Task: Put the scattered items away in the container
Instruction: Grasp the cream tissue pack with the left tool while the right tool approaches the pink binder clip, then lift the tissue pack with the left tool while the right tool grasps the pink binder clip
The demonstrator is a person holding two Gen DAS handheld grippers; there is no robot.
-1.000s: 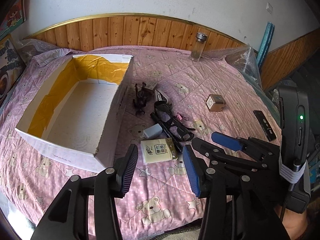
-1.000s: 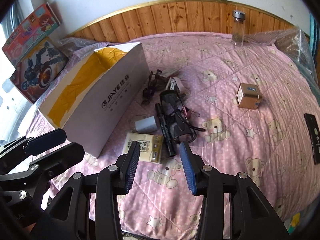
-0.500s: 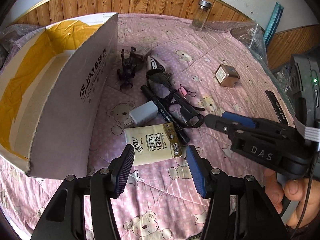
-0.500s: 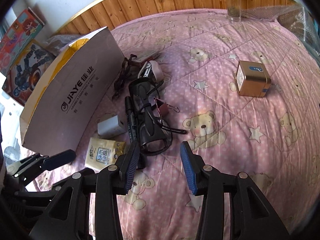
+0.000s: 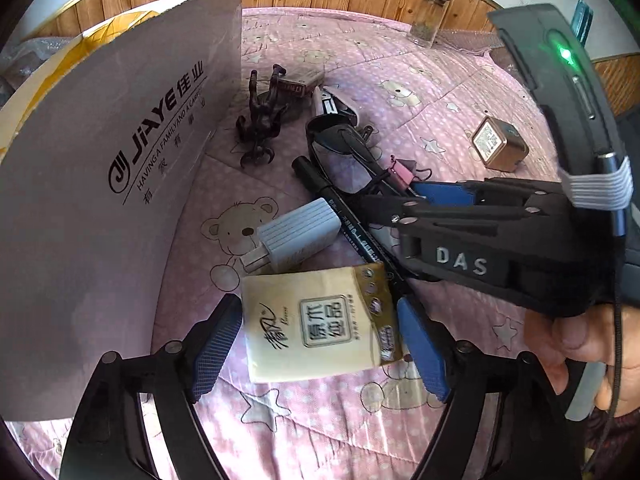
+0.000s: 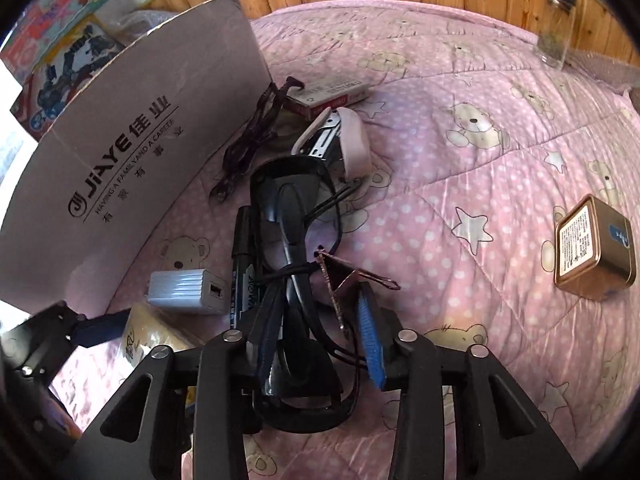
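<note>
Left gripper [image 5: 320,340] stands wide around the tissue pack [image 5: 320,322], just beside the cardboard box [image 5: 100,184]; right gripper [image 6: 320,340] straddles the black glasses [image 6: 296,264], not closed. Closing may also catch the pink binder clip [image 6: 340,276] or the marker [image 6: 242,264].

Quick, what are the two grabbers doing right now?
Left gripper: open, fingers either side of the tissue pack, not squeezing it.
Right gripper: open, fingers around the black glasses.
</note>
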